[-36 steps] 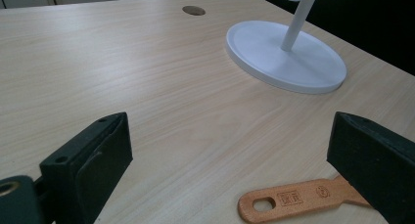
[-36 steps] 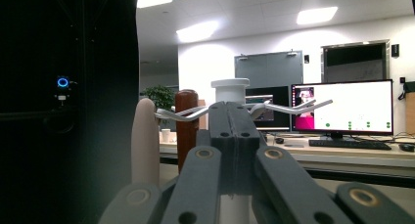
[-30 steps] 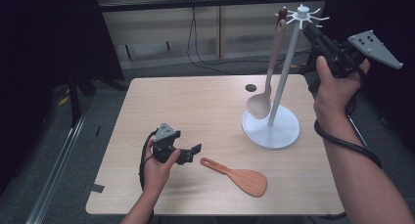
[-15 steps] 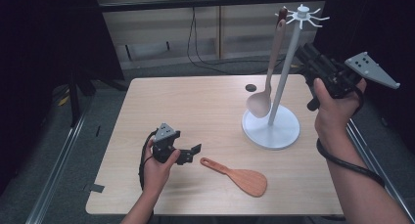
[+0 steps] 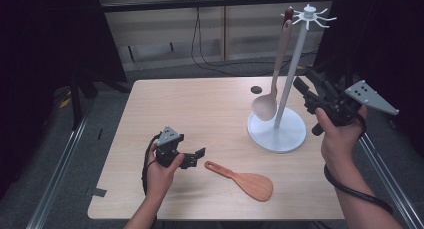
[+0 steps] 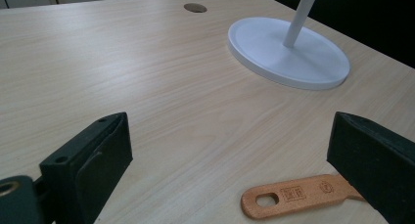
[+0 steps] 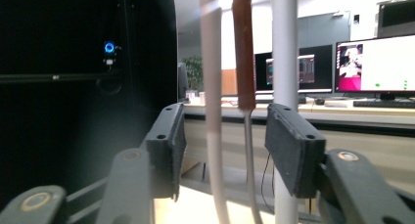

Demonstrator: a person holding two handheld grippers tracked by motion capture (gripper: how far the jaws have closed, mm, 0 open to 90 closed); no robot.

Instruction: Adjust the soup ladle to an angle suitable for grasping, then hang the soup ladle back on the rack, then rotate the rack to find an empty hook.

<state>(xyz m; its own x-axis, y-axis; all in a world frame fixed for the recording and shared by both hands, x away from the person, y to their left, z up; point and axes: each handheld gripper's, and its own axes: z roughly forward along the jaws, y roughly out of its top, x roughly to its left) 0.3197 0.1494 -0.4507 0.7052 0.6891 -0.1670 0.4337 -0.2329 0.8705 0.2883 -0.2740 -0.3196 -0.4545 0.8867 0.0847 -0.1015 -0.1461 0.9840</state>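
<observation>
The white stand is on the right part of the wooden table, and it is the landmark here. It has a round flat base, a thin upright pole and small hooks at the top. A pale ladle hangs from one hook, just beside the pole on its left side. Its bowl is low, close above the left edge of the base. The upper part of its handle is dark brown.

The right gripper is in the air on the right side of the pole, around the middle of its height, and it points toward the pole. Its jaws have just been opening and now they stand half apart. In the right gripper view, the handle of the ladle is seen between the two jaws but farther off, and the pads do not press on it. The pole is seen just right of it.

The left gripper is low over the table, well apart from the stand, to the front left of its base. Its jaws are wide and hold nothing. An orange-brown rice paddle lies flat on the table, in front of the base of the stand. Its handle end with a hole is near the right jaw of the left gripper. A small dark round hole is in the table behind the base, to its left.
</observation>
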